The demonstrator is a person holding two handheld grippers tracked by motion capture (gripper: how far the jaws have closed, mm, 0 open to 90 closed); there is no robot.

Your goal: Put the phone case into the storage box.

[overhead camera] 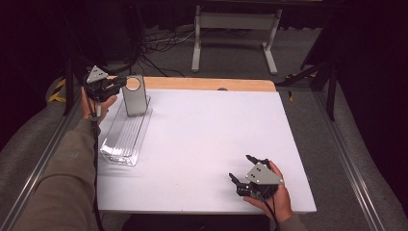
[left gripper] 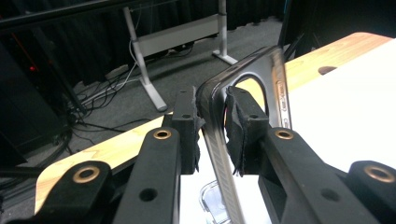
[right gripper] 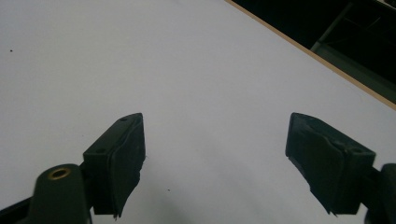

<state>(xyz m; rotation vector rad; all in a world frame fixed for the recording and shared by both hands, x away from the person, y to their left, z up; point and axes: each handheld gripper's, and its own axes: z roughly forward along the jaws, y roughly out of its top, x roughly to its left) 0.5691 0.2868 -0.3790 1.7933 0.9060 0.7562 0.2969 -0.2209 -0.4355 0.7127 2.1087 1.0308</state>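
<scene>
A grey phone case (overhead camera: 133, 96) with a round hole near its top stands upright at the far end of a clear plastic tray (overhead camera: 122, 139) on the left of the white table. My left gripper (overhead camera: 122, 83) reaches in from the left and is shut on the case's upper left edge. In the left gripper view the two pads (left gripper: 243, 126) press on either side of the case's rim (left gripper: 275, 70), with the tray (left gripper: 210, 200) just below. My right gripper (overhead camera: 240, 167) rests low near the table's front right, open, with bare white tabletop between its jaws (right gripper: 215, 140).
The white table (overhead camera: 207, 139) has a wooden strip (overhead camera: 207, 84) along its far edge. Beyond it are a grey table frame (overhead camera: 235, 21) and cables on the floor. Metal rails run along both sides of the table.
</scene>
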